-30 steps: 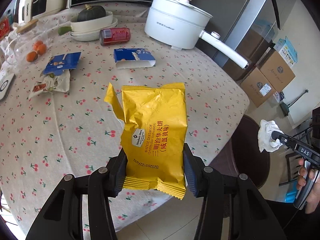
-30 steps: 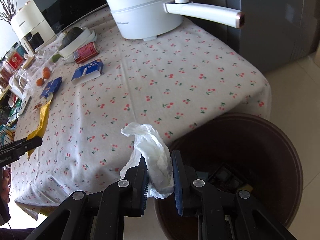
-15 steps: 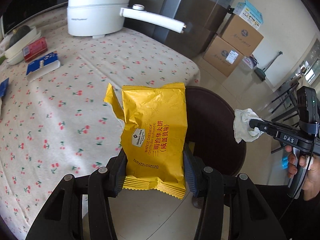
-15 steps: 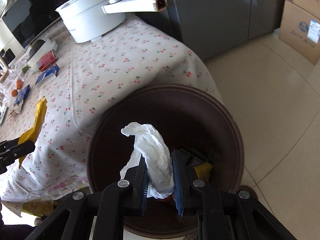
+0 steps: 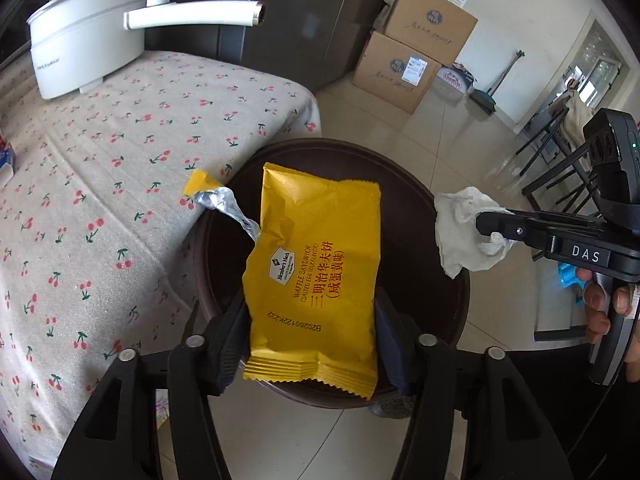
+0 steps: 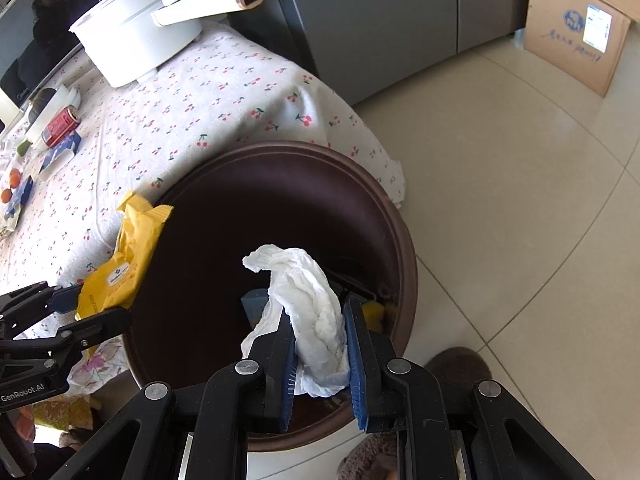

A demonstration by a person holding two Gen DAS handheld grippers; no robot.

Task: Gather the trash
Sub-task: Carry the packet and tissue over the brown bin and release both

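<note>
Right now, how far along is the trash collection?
Done: some scraps already lie in the brown bin. In hand: the left gripper has just been opening its jaws, with the yellow waffle-sandwich wrapper loose between them over the bin. The right gripper is shut on a white tissue above it. Left: the red can, blue carton and blue packet on the table.
</note>
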